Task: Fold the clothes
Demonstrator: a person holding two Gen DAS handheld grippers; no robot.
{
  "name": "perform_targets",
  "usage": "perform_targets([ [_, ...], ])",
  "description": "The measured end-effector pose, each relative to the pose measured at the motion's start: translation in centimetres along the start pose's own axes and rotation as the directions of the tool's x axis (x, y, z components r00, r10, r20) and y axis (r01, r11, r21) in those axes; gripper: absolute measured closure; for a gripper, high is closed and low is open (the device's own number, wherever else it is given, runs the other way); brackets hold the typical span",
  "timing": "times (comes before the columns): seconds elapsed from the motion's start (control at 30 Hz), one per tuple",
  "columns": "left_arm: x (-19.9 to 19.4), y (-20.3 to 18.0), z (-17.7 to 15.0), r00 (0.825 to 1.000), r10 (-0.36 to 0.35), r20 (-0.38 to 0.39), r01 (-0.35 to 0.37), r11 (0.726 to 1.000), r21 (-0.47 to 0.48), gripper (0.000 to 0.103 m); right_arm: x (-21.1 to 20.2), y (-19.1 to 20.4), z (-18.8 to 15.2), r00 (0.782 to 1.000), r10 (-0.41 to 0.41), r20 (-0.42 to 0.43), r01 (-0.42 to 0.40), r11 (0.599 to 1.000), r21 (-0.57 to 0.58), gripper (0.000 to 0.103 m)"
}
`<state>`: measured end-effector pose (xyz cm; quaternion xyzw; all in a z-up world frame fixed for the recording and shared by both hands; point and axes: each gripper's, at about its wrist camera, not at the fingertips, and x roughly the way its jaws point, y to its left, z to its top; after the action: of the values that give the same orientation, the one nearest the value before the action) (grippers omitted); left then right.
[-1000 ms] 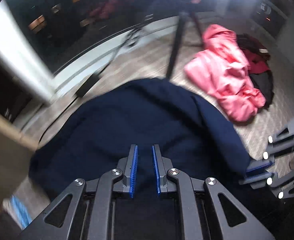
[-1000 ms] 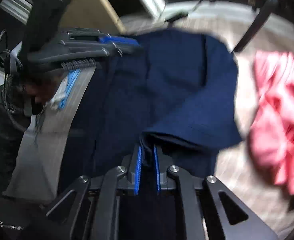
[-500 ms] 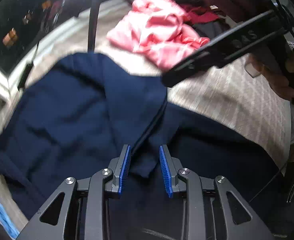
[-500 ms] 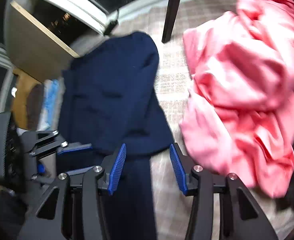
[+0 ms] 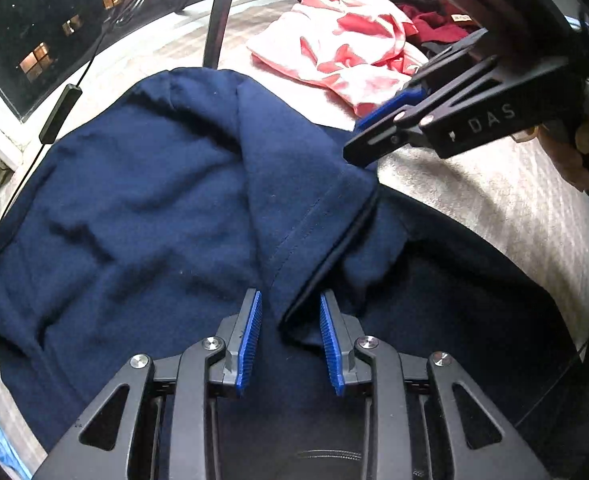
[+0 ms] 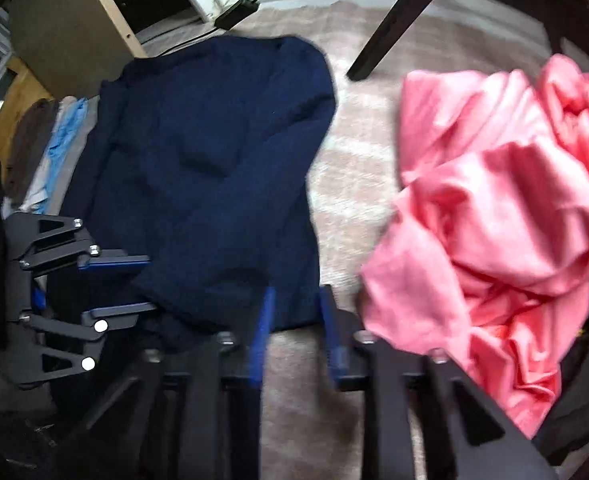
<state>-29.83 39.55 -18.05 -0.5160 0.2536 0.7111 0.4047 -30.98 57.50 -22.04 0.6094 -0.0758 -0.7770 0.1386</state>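
Observation:
A navy blue garment lies spread on the grey carpet with one side folded over its middle. My left gripper stands open just above it, and a stitched hem edge of the fold lies loose between its blue pads. In the right wrist view the left gripper hovers over the garment's near left corner. My right gripper, blurred, is open at the garment's near right edge and holds nothing. From the left wrist view the right gripper hangs over the fold's far corner, with a hand behind it.
A crumpled pink garment lies right of the navy one, with dark red clothes behind it. A dark furniture leg stands at the back. A power adapter with its cable, a wooden panel and light blue cloth lie at the left.
Both grippers were shut on the navy garment a second ago and have opened. The garment now lies folded on the carpet. The right gripper has drawn back toward the pink garment.

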Motion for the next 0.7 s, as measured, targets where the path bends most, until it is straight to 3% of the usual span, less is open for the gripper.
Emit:
perform_targets([
  [0.07,-0.1,0.0,-0.1,1.000,-0.014,0.009,0.014,1.000,0.007,0.089,0.1,0.1,0.2,1.000,-0.003,-0.005,0.002,1.000,-0.014,0.085],
  [0.13,-0.3,0.2,-0.2,1.000,-0.020,0.014,0.020,1.000,0.001,0.093,-0.1,-0.3,0.4,1.000,0.028,-0.008,-0.028,0.999,0.016,0.098],
  [0.2,-0.5,0.4,-0.2,0.999,-0.025,0.021,0.025,1.000,-0.011,0.099,-0.3,-1.0,0.6,0.996,0.085,-0.002,-0.085,0.994,0.070,0.098],
  [0.3,-1.0,0.9,-0.1,0.996,-0.080,0.040,0.082,0.995,-0.052,0.101,-2.4,-1.4,1.2,0.995,0.085,0.055,-0.090,0.992,0.086,0.099],
  [0.43,-2.2,1.3,0.8,0.971,-0.214,0.102,0.225,0.967,-0.117,0.101,-5.2,-1.9,2.0,0.988,0.082,0.132,-0.097,0.990,0.106,0.099],
  [0.6,-3.2,0.5,1.6,0.961,-0.237,0.144,0.256,0.958,-0.126,0.101,-8.6,-2.6,3.0,0.971,0.076,0.227,-0.108,0.986,0.131,0.099],
  [0.7,-3.6,-0.5,3.1,0.929,-0.293,0.227,0.331,0.931,-0.155,0.101,-10.7,-2.7,4.0,0.960,0.044,0.276,-0.083,0.988,0.128,0.099],
])
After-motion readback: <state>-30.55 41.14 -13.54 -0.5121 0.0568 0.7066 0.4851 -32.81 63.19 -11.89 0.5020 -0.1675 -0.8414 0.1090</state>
